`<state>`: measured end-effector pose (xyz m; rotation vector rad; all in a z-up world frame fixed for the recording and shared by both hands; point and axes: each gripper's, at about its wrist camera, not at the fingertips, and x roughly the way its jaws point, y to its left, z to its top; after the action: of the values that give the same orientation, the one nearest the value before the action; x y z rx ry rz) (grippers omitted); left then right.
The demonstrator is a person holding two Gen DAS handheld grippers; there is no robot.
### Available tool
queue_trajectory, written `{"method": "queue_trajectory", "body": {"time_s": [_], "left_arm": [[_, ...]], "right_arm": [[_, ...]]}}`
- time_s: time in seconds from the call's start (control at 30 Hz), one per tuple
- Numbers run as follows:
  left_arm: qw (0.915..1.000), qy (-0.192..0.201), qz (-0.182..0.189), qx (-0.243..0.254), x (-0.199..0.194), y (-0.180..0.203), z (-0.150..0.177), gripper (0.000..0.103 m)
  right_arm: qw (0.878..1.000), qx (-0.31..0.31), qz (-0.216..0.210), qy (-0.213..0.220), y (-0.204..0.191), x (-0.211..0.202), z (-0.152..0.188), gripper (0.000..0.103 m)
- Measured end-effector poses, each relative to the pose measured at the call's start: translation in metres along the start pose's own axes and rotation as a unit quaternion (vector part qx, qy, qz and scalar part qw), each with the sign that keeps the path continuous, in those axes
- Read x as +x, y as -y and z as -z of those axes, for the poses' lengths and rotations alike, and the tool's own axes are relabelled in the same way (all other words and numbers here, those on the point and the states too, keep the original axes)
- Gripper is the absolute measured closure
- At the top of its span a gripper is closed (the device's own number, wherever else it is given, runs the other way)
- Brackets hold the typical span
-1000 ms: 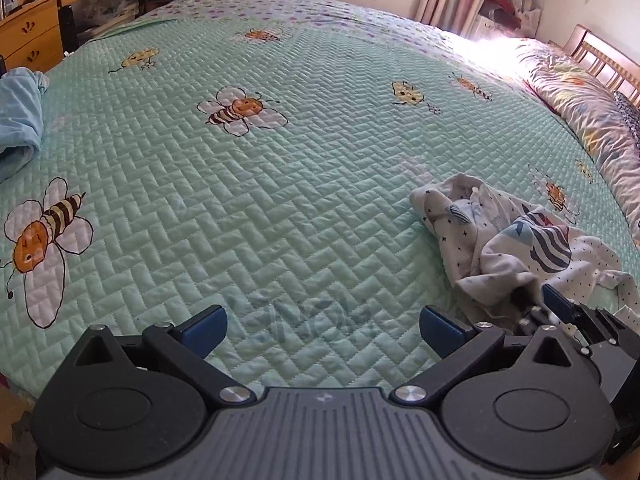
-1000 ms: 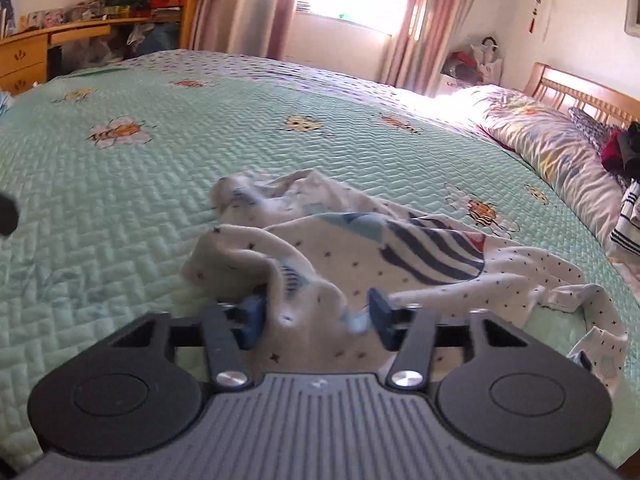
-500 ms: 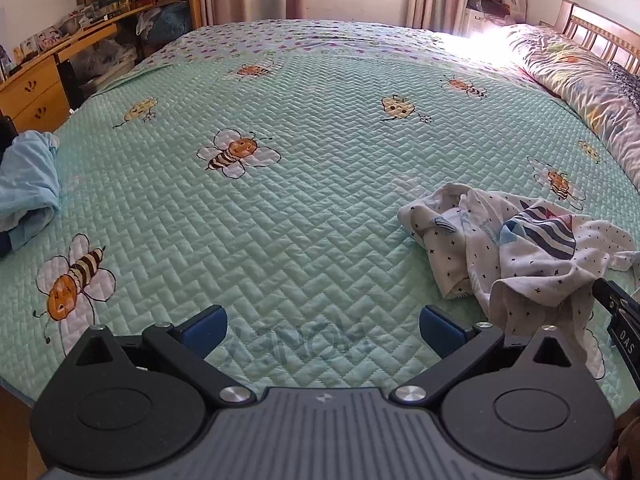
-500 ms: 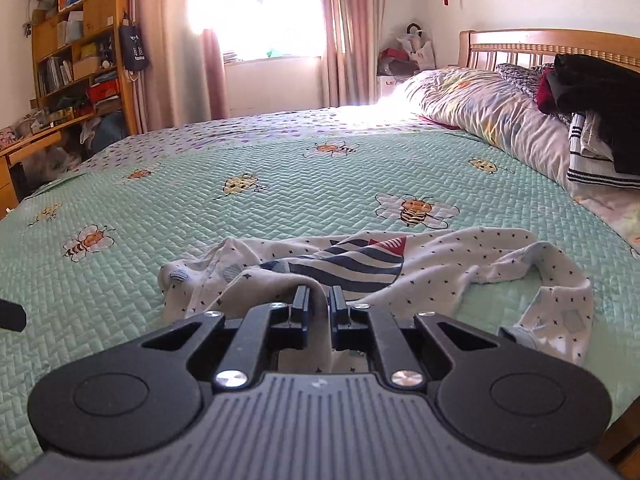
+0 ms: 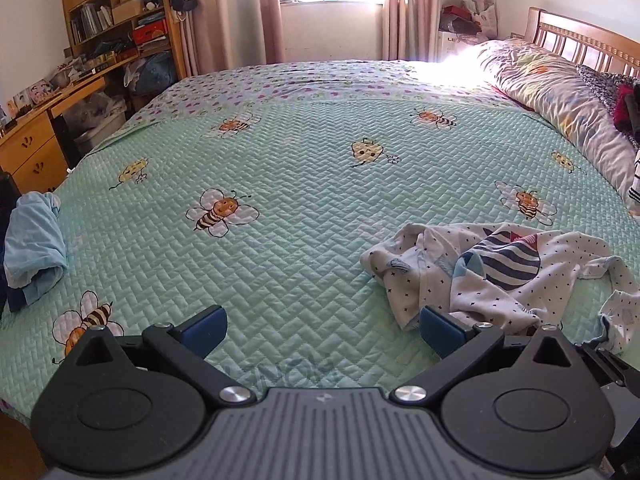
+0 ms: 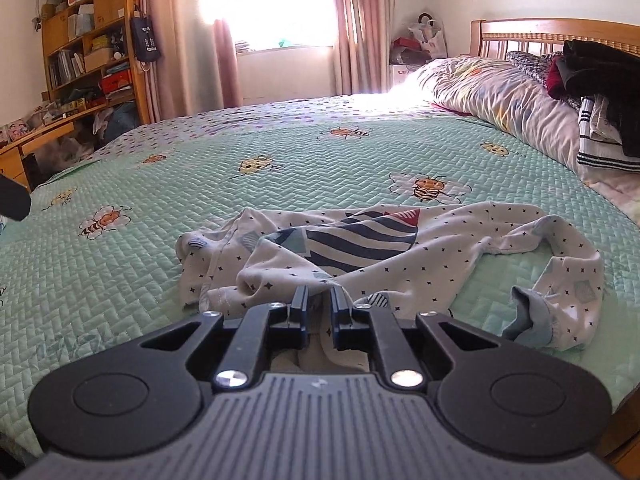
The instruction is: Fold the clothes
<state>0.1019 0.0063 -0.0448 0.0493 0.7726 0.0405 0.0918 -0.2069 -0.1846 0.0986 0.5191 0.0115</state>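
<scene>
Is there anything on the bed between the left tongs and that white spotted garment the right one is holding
Nothing visible. The left tongs stand open over bare bee quilt, and only quilt lies between them and the near edge of the white spotted garment. The light blue clothing lies far off at the bed's left edge. The right tongs are shut on the garment's near edge.

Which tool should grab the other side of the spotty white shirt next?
Probably the left tool. It is open and empty over the green bee quilt, beside the spotty white cotton shirt. The right tool is already shut on the shirt's near edge.
</scene>
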Motion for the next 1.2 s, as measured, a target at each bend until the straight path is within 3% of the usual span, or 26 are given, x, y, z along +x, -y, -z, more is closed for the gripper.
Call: {"method": "queue_trajectory", "body": {"time_s": [0.47, 1.2], "left_arm": [[0.9998, 0.007, 0.014, 0.010, -0.008, 0.008, -0.002, 0.001], [0.9995, 0.016, 0.025, 0.013, -0.019, 0.013, -0.006, 0.001]], "right_arm": [[1.000, 0.001, 0.000, 0.003, -0.001, -0.003, -0.002, 0.078], [1.000, -0.004, -0.008, 0.008, -0.008, -0.009, -0.004, 0.071]]}}
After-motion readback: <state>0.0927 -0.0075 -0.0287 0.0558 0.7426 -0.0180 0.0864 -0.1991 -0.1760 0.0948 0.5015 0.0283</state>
